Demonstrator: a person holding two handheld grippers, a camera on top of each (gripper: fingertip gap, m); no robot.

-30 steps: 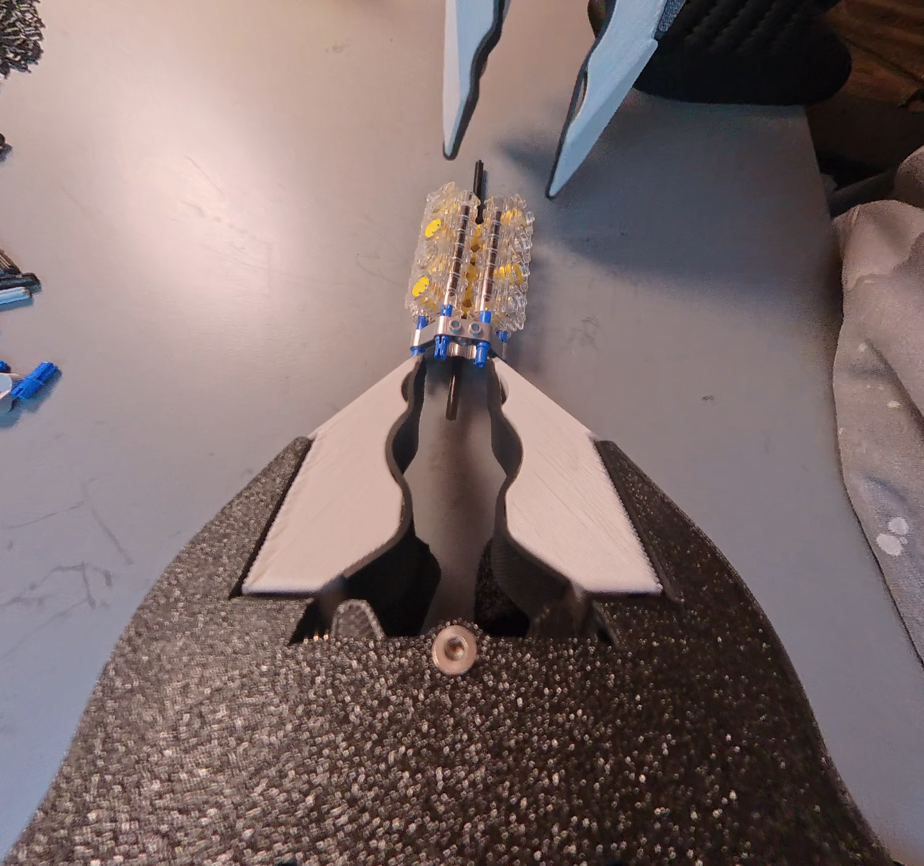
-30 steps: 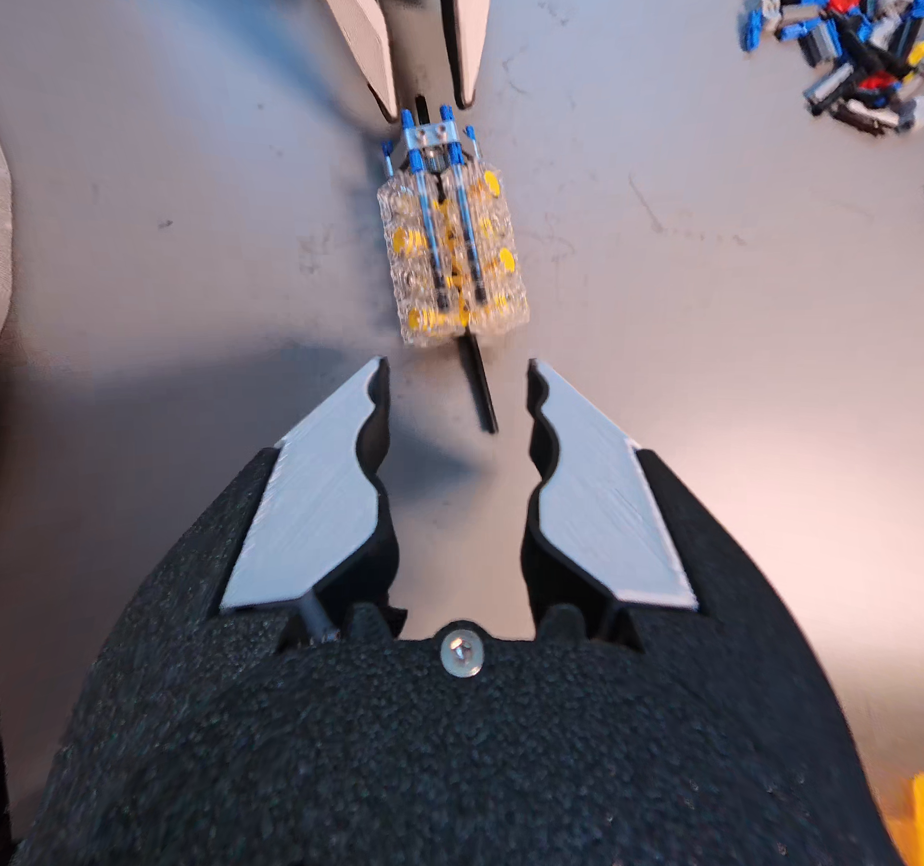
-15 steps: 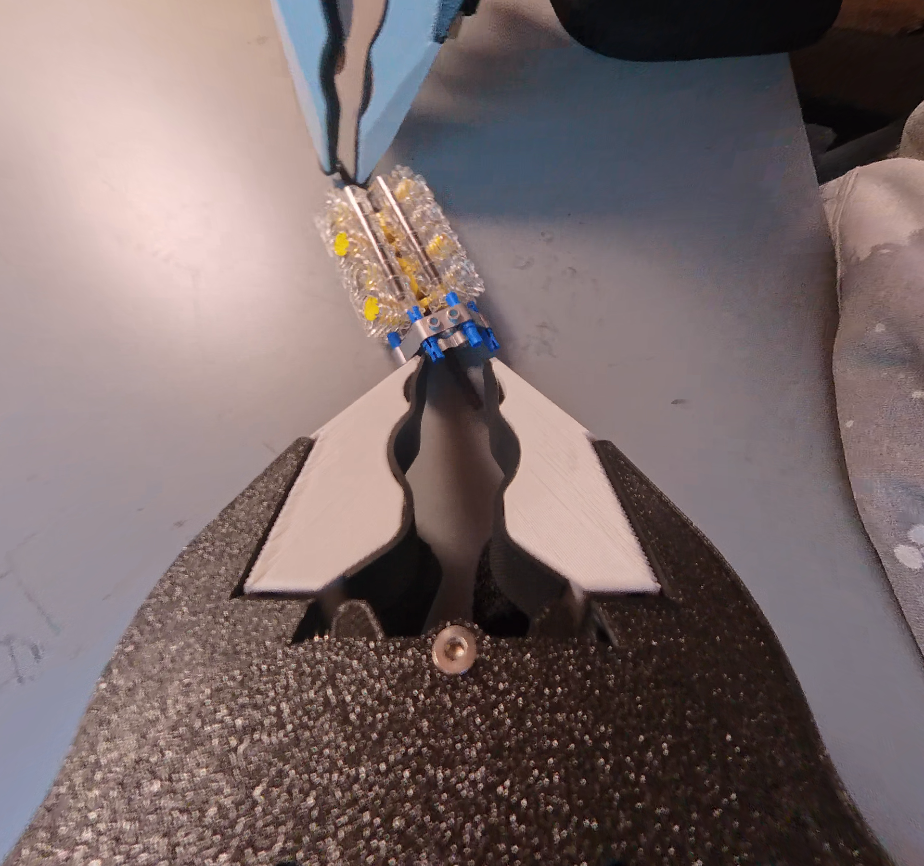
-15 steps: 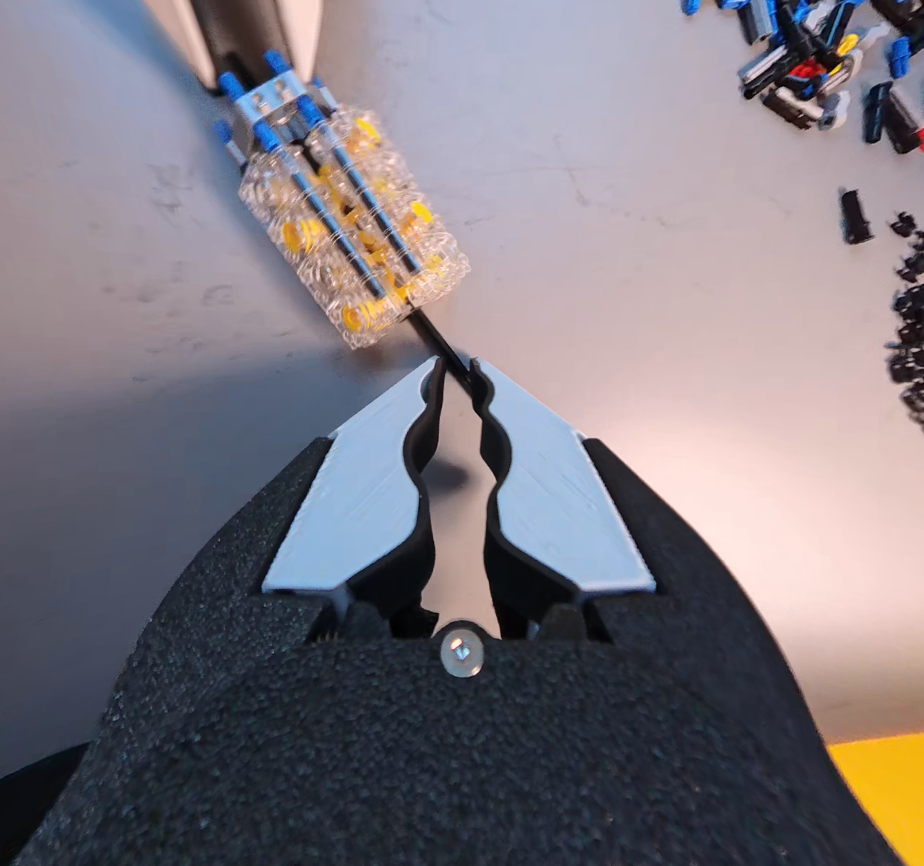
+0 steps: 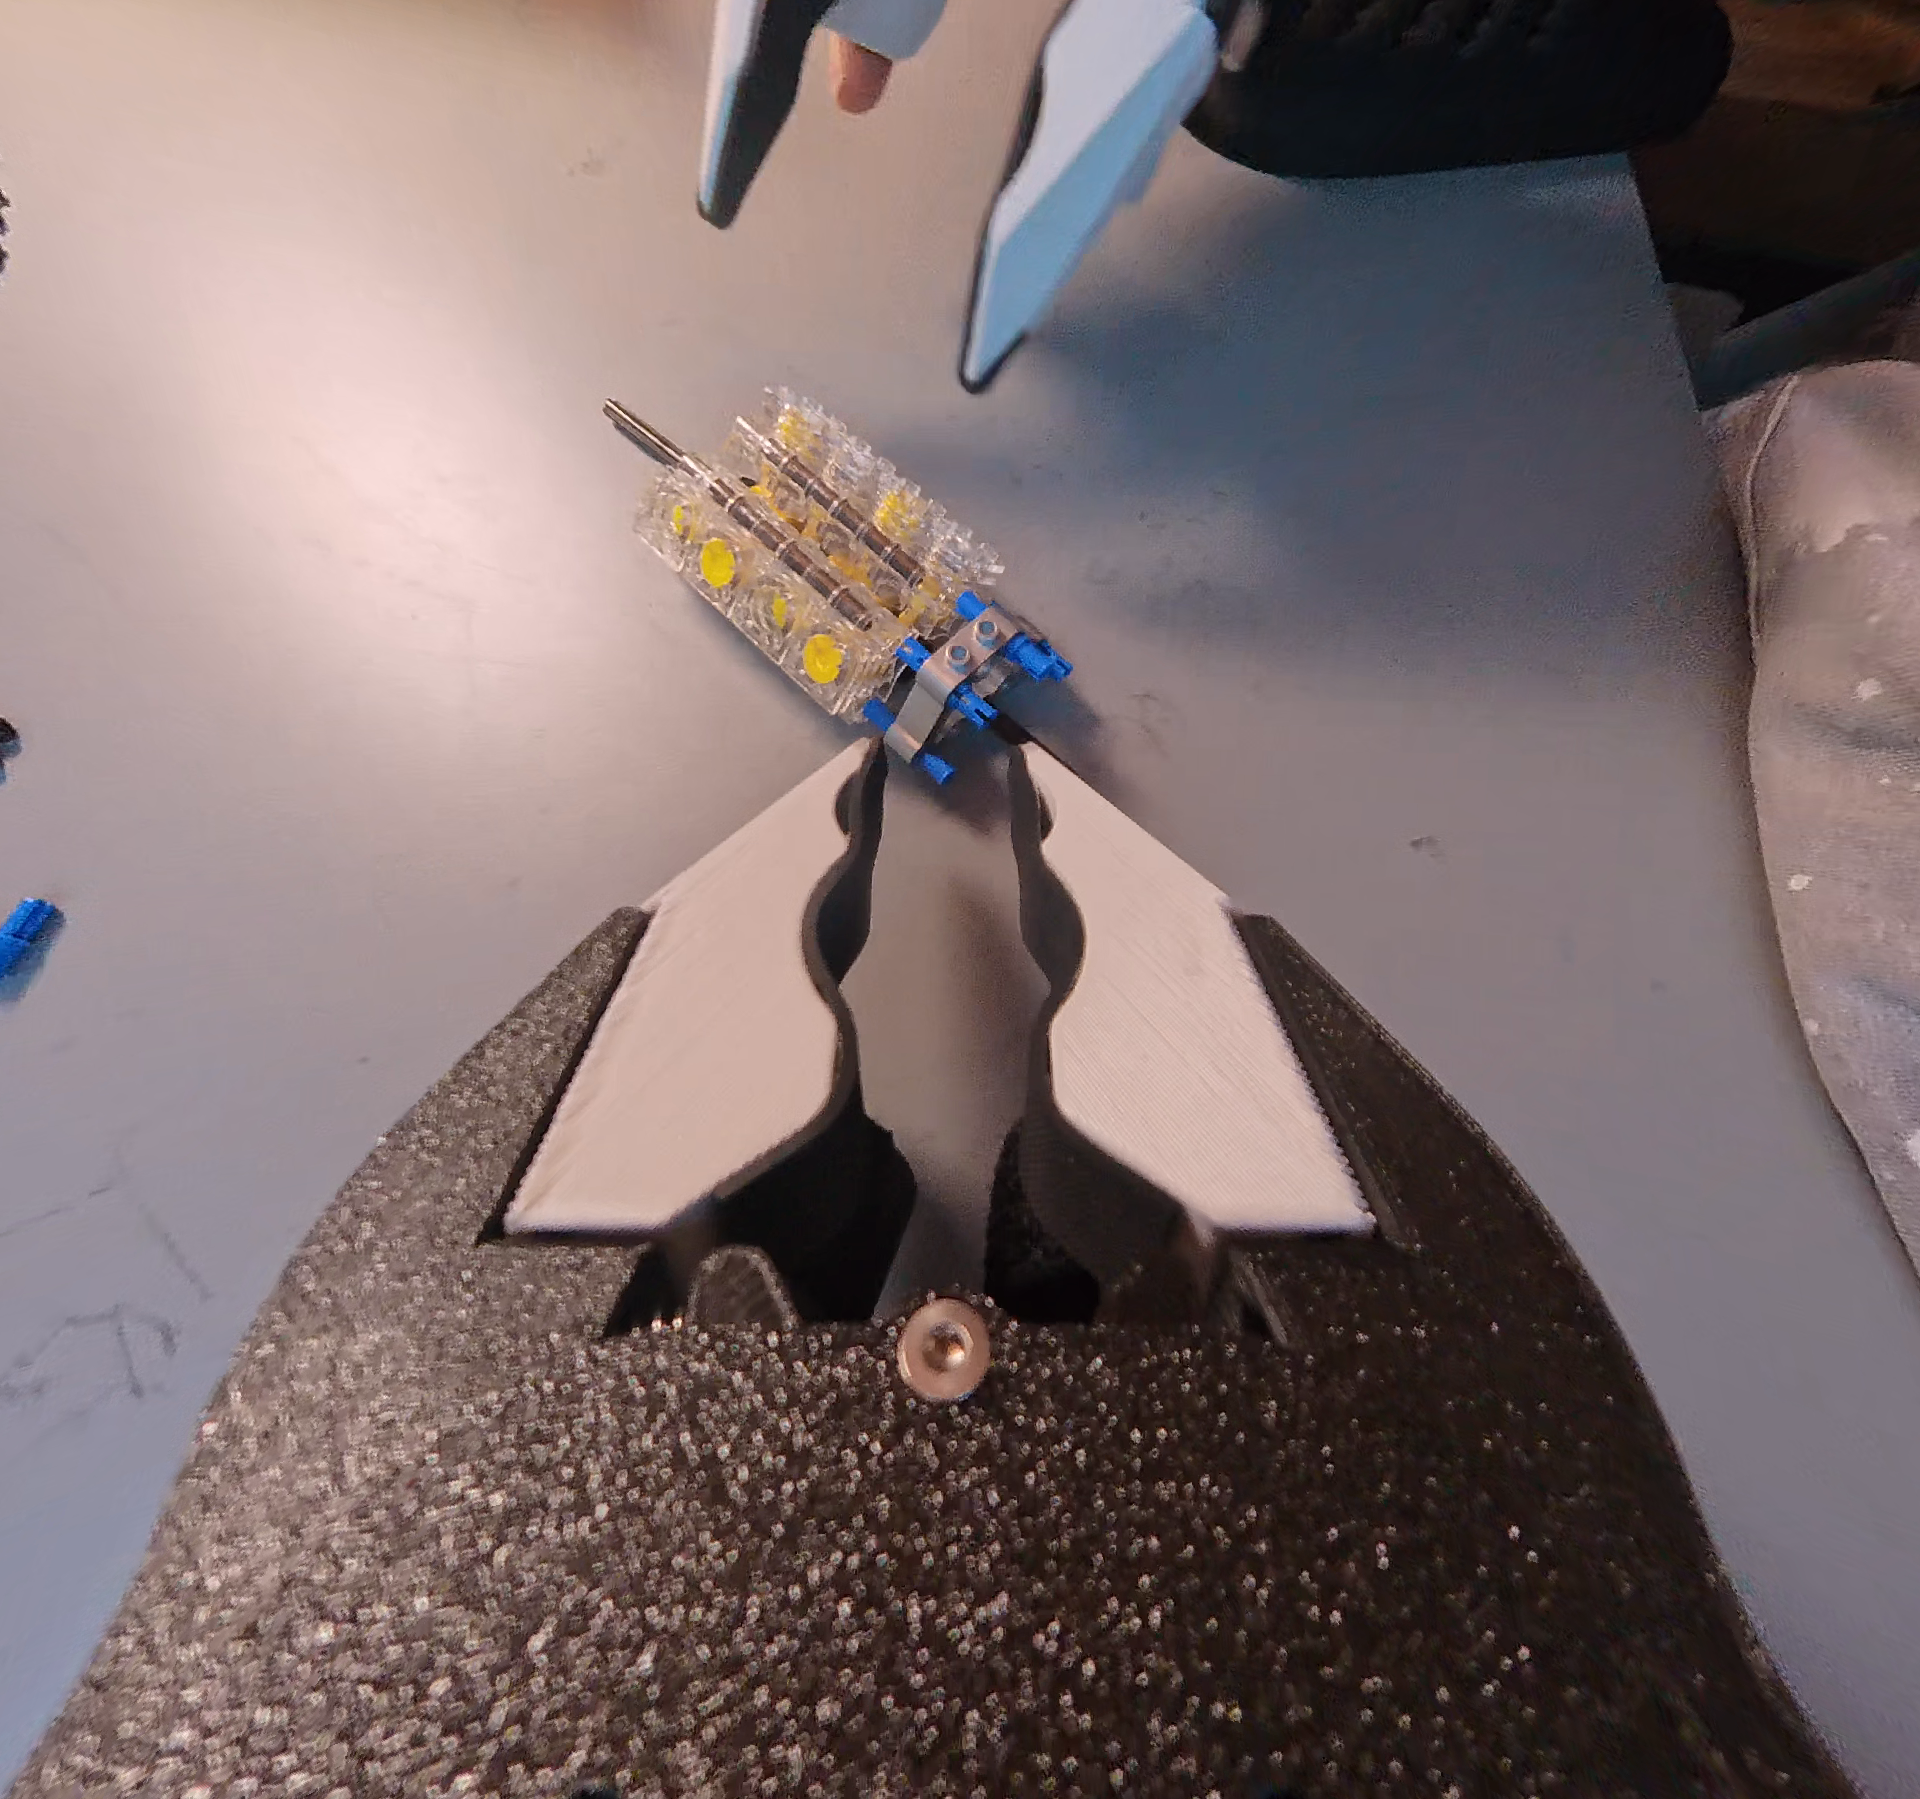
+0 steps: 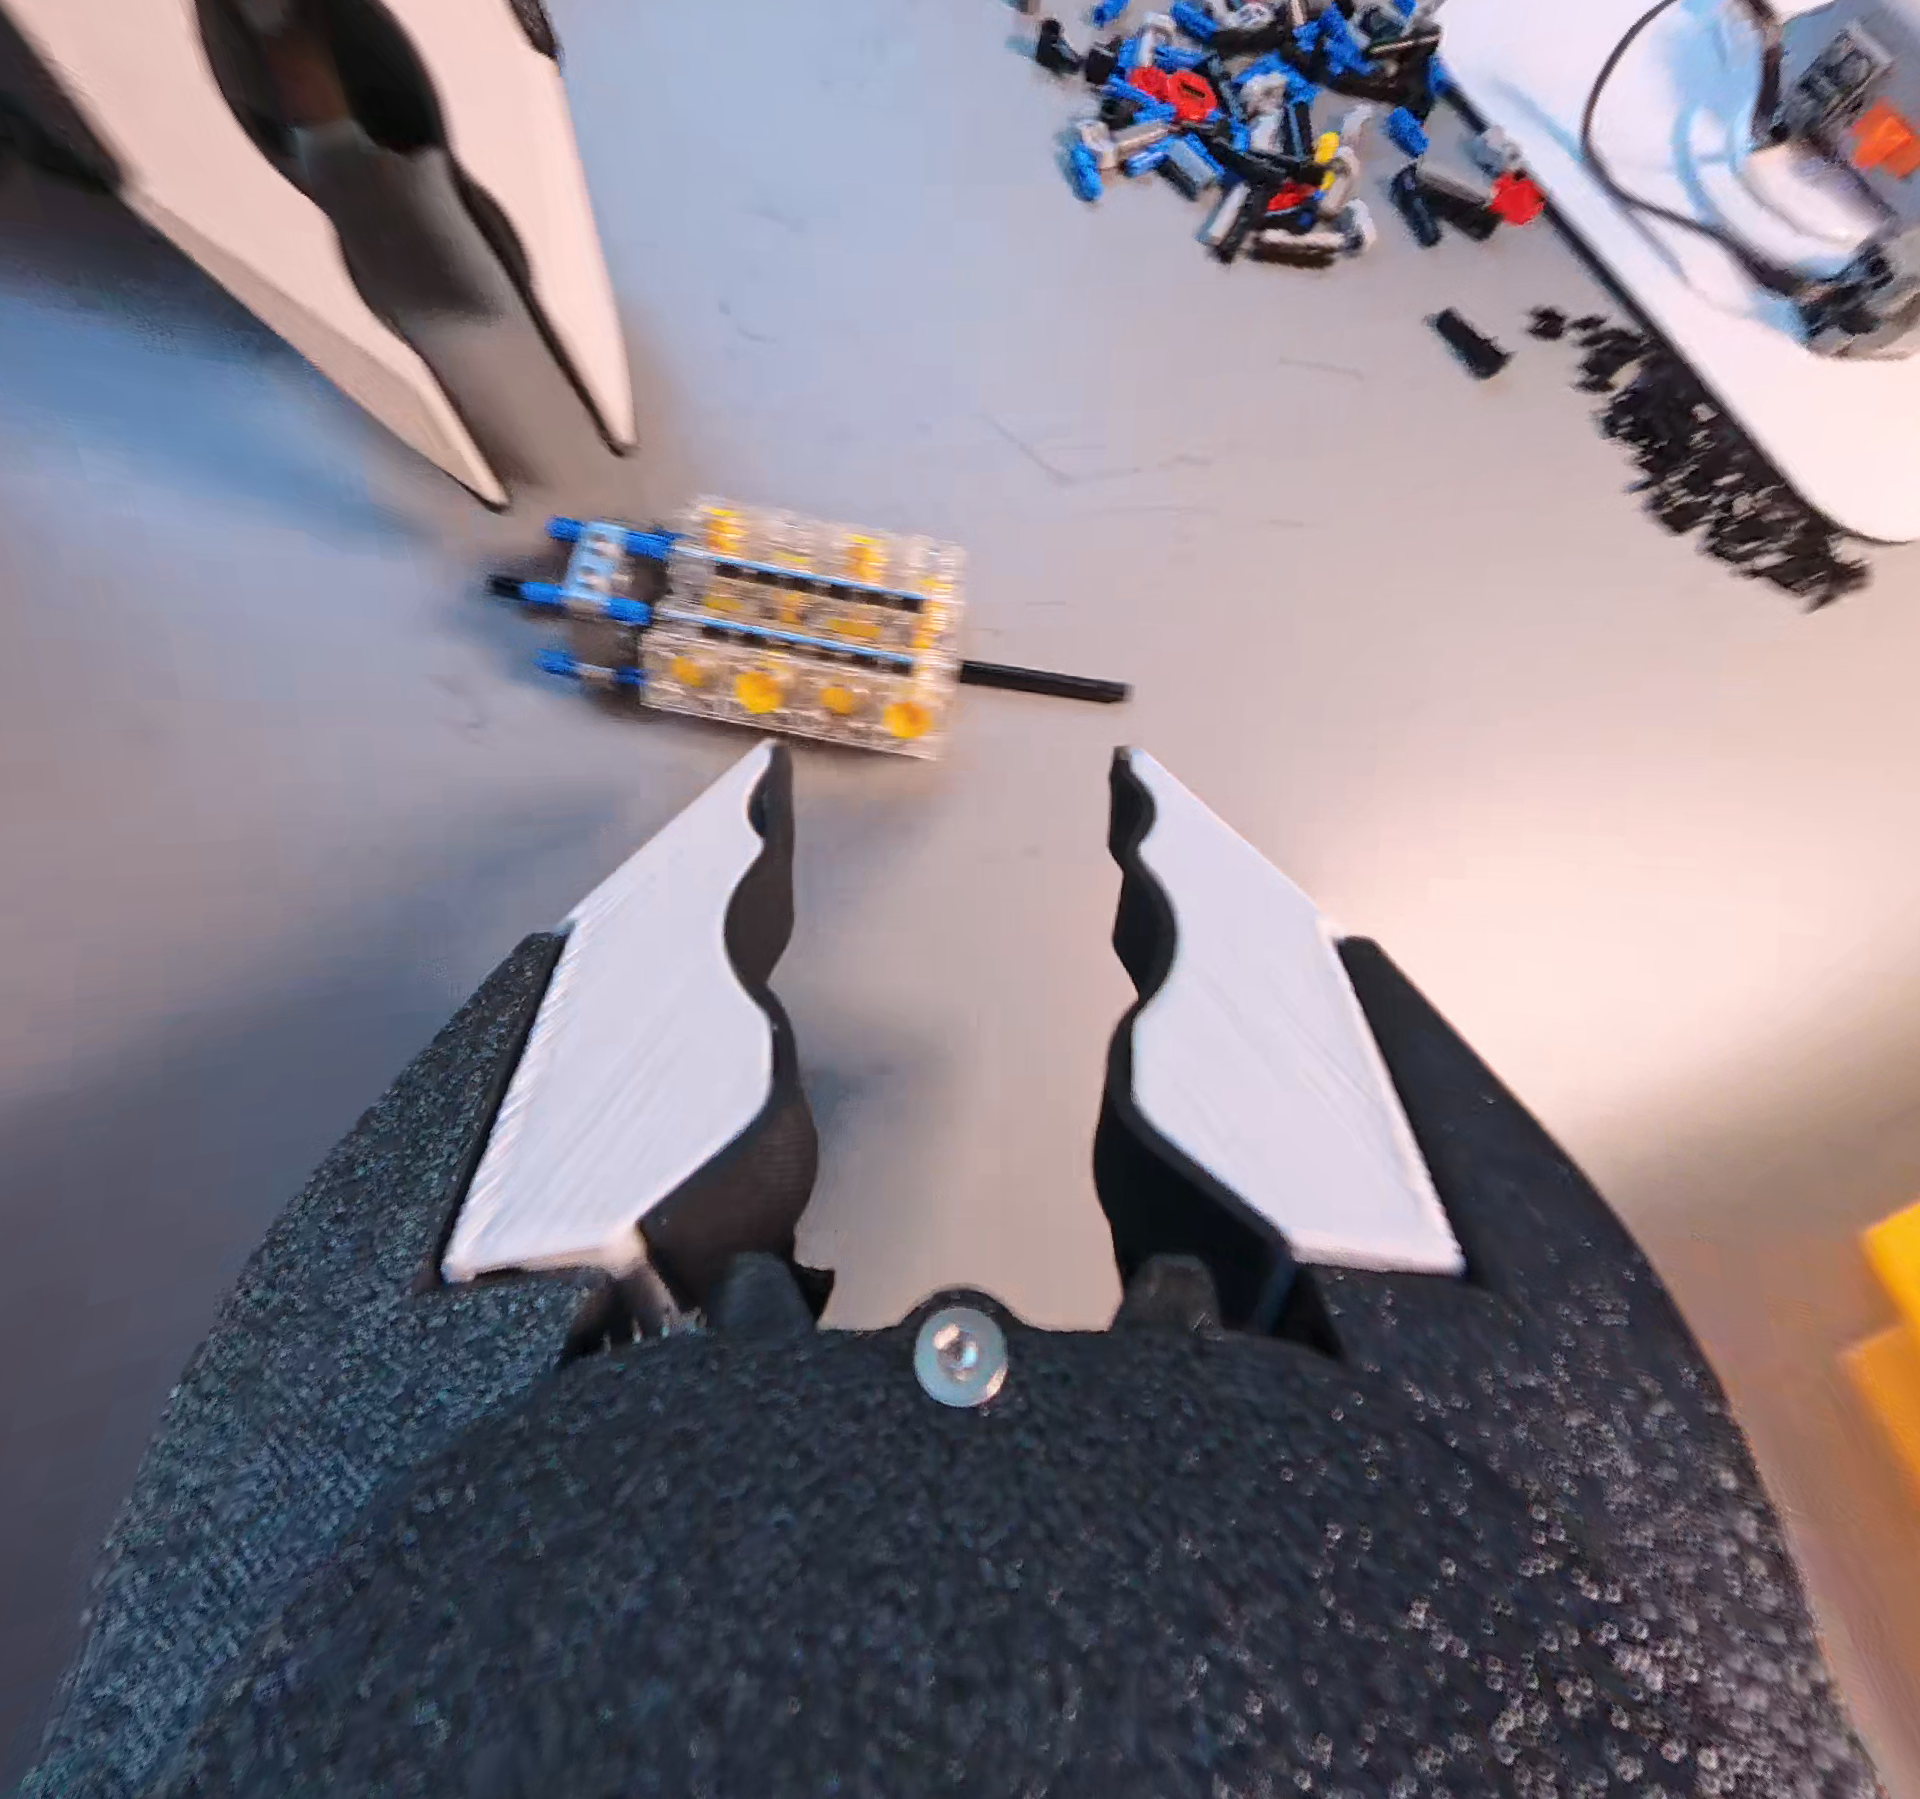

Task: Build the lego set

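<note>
The left gripper [image 5: 943, 762] has its two pale fingers parted by a narrow gap, with nothing clamped between them; the tips sit right at the blue-pinned end of a small clear brick assembly [image 5: 821, 565], and whether the left tip actually touches a blue pin cannot be told. That assembly lies flat on the grey table [image 5: 312, 606], a block of transparent pieces with yellow studs inside, two grey rods running along its top, a grey connector with blue pins at one end and a thin black axle [image 5: 639, 428] sticking out of the other. In the left wrist view its long axis runs diagonally, the axle pointing up and to the left, away from the left gripper, and the blue-pinned end pointing down and to the right. In the right wrist view the same assembly [image 6: 790, 637] lies almost crosswise, blue pins to the left and the black axle [image 6: 1044, 684] pointing right. The right gripper [image 6: 943, 762] is spread wide and holds nothing; its fingertips hover just short of the assembly's long side, apart from it. Farther right, a heap of loose blue, black, grey and red parts [image 6: 1236, 128] lies on the table, beside a white board [image 6: 1558, 66] carrying a grey device with a black cable.
</note>
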